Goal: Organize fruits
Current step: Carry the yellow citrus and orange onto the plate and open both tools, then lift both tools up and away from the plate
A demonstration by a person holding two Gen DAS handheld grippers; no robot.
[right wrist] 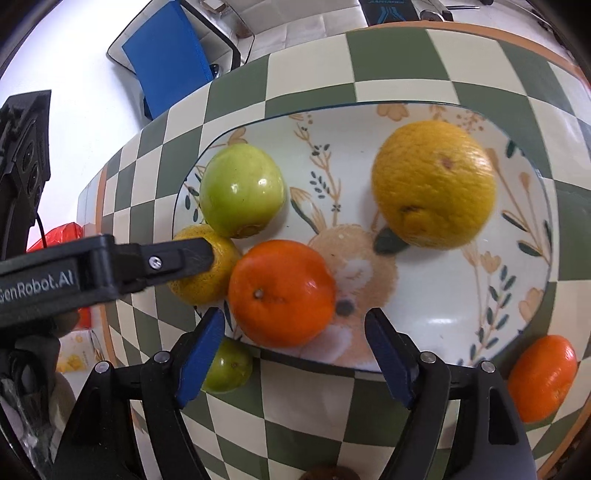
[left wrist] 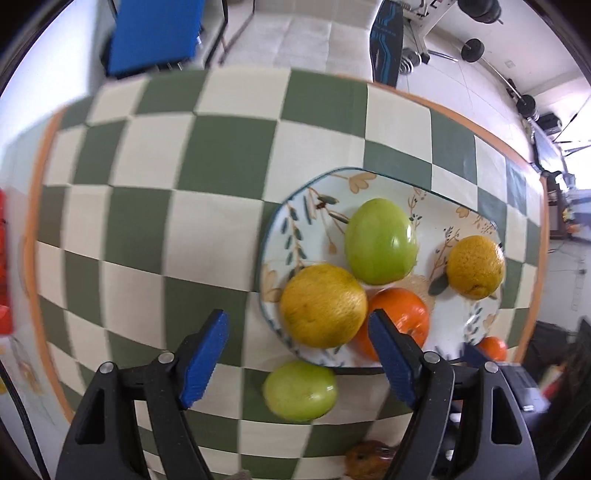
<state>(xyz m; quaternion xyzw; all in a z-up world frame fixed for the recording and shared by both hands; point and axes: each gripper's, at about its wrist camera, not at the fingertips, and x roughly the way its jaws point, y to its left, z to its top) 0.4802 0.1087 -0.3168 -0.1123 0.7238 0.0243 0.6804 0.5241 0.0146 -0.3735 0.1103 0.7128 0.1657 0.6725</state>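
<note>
A floral plate on the checkered table holds a green fruit, a large yellow citrus, an orange and another yellow citrus. A second green fruit and a second orange lie on the table beside the plate. My left gripper is open above the large yellow citrus; it also shows in the right wrist view. My right gripper is open just above the orange on the plate.
The checkered cloth has an orange border. A brownish fruit lies at the table's near edge. A blue chair stands beyond the far edge. A red bag is at the left.
</note>
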